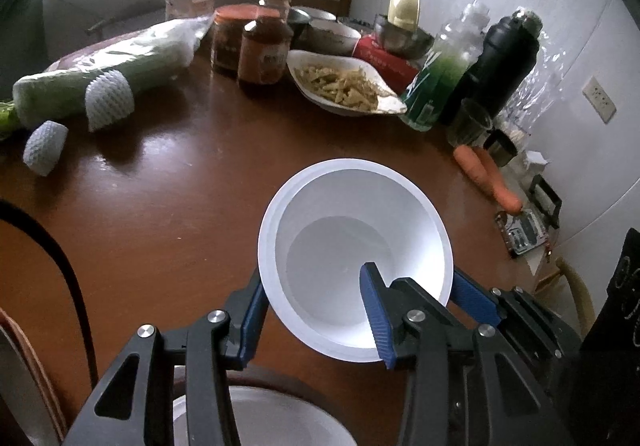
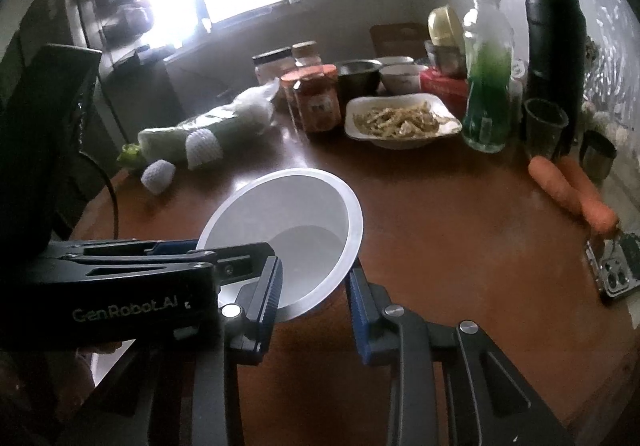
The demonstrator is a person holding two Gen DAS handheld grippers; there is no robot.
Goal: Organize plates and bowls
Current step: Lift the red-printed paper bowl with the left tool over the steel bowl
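Observation:
A white plastic bowl [image 1: 352, 205] [image 2: 296, 201] is tilted over the brown table [image 1: 160, 205], its mouth facing both cameras; a doubled rim suggests a nested stack. My left gripper [image 1: 314, 316] is shut on its near-left wall, one finger outside and one inside. My right gripper [image 2: 314, 296] is shut on the near-right rim, with its left pad [image 2: 268, 286] inside and the other pad under the rim. Its outer finger [image 1: 472, 298] shows in the left wrist view. A second white bowl [image 1: 260, 418] lies below the left gripper, partly hidden.
Along the back stand a dish of food [image 1: 344, 85], sauce jars [image 1: 262, 49], a green bottle [image 1: 440, 73] and a black flask [image 1: 500, 61]. Carrots [image 2: 568, 185] and a phone [image 2: 616, 278] lie right; wrapped cabbage [image 1: 100, 77] and a foam sleeve [image 1: 44, 147] lie left.

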